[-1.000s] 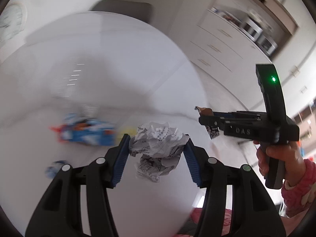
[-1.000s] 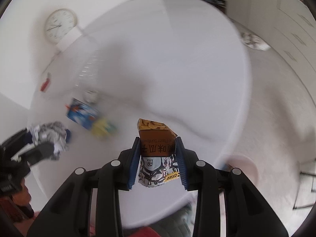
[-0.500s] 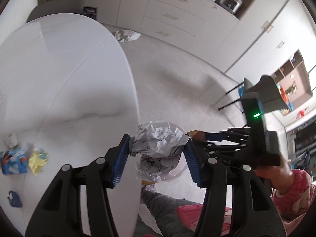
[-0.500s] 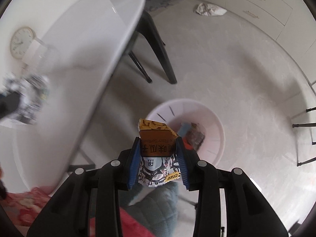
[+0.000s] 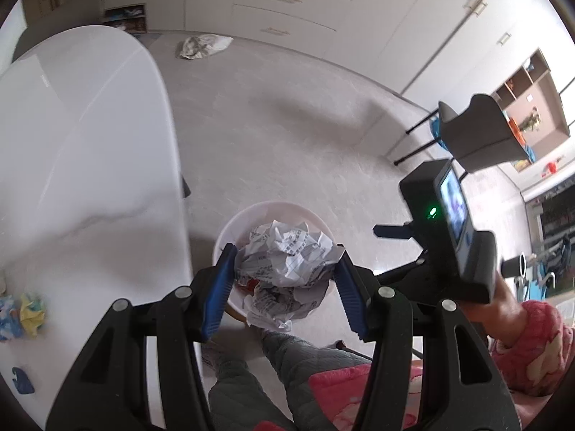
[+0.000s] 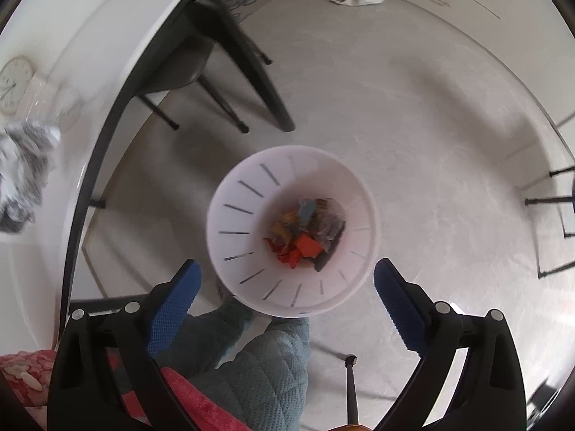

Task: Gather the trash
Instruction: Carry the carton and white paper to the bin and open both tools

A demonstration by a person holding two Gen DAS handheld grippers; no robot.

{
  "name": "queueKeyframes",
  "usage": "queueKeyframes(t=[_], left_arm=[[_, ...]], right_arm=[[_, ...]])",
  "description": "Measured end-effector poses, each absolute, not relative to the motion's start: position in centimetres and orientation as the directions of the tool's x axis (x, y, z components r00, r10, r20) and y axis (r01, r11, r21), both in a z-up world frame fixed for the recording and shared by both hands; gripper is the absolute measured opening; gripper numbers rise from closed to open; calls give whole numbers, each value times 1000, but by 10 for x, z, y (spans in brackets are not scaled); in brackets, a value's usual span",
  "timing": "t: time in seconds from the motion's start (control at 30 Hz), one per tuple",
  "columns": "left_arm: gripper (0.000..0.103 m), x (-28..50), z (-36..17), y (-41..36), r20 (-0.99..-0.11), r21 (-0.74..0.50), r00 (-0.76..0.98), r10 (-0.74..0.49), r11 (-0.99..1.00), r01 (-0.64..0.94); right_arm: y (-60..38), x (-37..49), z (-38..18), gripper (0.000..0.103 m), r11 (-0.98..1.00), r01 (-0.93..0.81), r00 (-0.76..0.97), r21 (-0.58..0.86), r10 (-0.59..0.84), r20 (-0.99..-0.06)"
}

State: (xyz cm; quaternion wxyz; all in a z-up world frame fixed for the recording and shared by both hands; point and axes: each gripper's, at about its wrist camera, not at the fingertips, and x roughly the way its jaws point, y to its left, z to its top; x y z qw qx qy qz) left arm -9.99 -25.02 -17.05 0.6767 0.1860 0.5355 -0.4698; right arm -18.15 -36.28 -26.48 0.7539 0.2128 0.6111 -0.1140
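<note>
The crumpled paper ball [image 5: 287,258], white with small printed writing too fine to read, is pinched between the blue pads of the left tongs [image 5: 284,287], which press on it from both sides. It hangs right above the white bin [image 6: 363,251] on the floor, covering most of the bin's mouth in the left wrist view. In the right wrist view the same ball shows as a blur at the far left edge.

The right tongs [image 6: 287,287] are opening wide, with nothing between their blue pads; they point down over the near rim of the bin. Inside the bin lie wrappers [image 6: 305,230], orange, red, blue and dark; no print on them can be read.

To the left of the bin is the white tabletop [image 5: 90,165]. On its near left part lie a yellow crumpled scrap [image 5: 32,314], touching a blue and white wrapper [image 5: 5,318] at the very edge, and nearer still a small blue scrap [image 5: 22,384].

A hand [image 5: 499,305] in a pink sleeve holds the right tool, whose small screen [image 5: 453,212] and green light face the left camera.

On the far floor, near the white drawers, lies another crumpled sheet [image 5: 201,45]
</note>
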Motion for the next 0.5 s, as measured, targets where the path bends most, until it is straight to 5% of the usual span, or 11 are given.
queueKeyframes(t=[0.17, 0.23, 0.3, 0.5], left_arm=[[55, -109, -184, -268, -908, -268, -62, -413, 462, 845], [66, -113, -189, -273, -910, -278, -76, -408, 462, 842], [89, -115, -191, -276, -914, -276, -73, -400, 479, 833], [95, -121, -188, -278, -919, -255, -48, -392, 496, 830]], right_arm=[[-388, -202, -256, 97, 858, 489, 238, 160, 46, -970], [-397, -209, -253, 97, 844, 511, 245, 159, 34, -969], [-402, -214, -250, 98, 837, 525, 250, 156, 24, -968], [-409, -223, -245, 98, 826, 543, 261, 151, 5, -965]])
